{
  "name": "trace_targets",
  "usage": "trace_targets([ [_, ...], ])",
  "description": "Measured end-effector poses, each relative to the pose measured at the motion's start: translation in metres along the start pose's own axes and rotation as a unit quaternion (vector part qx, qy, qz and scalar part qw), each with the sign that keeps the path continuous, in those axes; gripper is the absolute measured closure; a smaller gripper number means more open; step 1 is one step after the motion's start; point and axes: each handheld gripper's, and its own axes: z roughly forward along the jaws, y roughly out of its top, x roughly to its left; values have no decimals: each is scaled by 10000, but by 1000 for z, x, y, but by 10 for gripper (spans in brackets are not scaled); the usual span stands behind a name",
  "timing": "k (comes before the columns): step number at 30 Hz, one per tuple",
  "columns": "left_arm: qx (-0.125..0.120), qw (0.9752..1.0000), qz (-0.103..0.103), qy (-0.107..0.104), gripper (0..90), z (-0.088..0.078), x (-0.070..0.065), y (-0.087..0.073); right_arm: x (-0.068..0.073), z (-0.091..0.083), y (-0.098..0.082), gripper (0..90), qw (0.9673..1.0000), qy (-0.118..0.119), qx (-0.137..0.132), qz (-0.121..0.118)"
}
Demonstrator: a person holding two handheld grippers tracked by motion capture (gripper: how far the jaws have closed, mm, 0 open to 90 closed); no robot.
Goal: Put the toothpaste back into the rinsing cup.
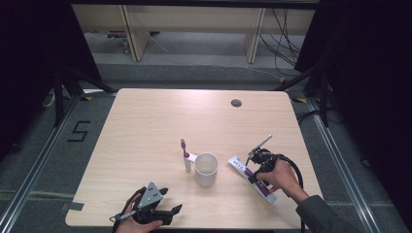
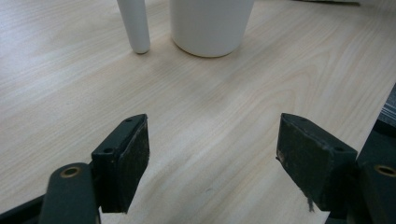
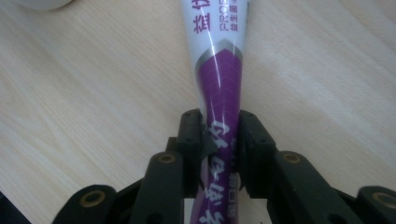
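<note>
My right gripper is clamped on the toothpaste tube, with both black pads pressed against the purple part of its body. The tube lies flat on the wooden table, its white printed end pointing away from the jaws. In the high view the same tube rests at the right side of the table, angled from upper left to lower right, with my right hand over its lower half and the right gripper set on it.

A white cup stands upright just left of the tube, close to it but apart. An electric toothbrush with a white handle and a purple head stands upright just beside the cup on its left.

My left gripper sits at the near left edge of the table, well apart from the tube. Its jaws stand wide with bare table between the pads. The left gripper view looks toward the cup's base and the toothbrush handle
</note>
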Motion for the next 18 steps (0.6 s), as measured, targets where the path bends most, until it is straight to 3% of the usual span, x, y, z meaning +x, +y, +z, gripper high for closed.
trace_targets([
  [2, -56, 10000, -74, 30, 253, 1, 0, 0, 2, 1, 1, 755, 10000, 37, 83, 21],
  [3, -56, 9999, -94, 27, 253, 1, 1, 1, -3, 7, 3, 755, 9987, -4, -43, -498],
  [7, -48, 10000, -85, 22, 253, 1, 1, 0, -1, 9, 4, 757, 9990, 6, 58, -454],
  [8, 76, 9999, 40, 65, 253, -1, 3, 1, -1, 9, 5, 758, 9989, 5, 108, -449],
  [9, -34, 9999, -94, 24, 253, 1, 0, 0, -1, 8, 5, 758, 9989, 16, 137, -450],
  [12, -28, 10000, -82, 22, 253, 1, 0, 0, 0, 9, 6, 760, 9989, 15, 171, -447],
  [13, 78, 9999, 42, 58, 253, 0, 2, 1, 0, 9, 7, 760, 9988, 24, 188, -443],
  [16, 30, 10000, -24, 28, 254, 0, 1, 0, 0, 8, 7, 762, 9987, 7, 233, -464],
  [17, 69, 9999, 26, 69, 254, 0, 2, 0, 4, 7, 7, 762, 9990, 9, 348, -269],
  [18, 26, 10000, -12, 64, 254, 1, 1, 0, 4, 8, 8, 762, 9988, -27, 368, -325],
])
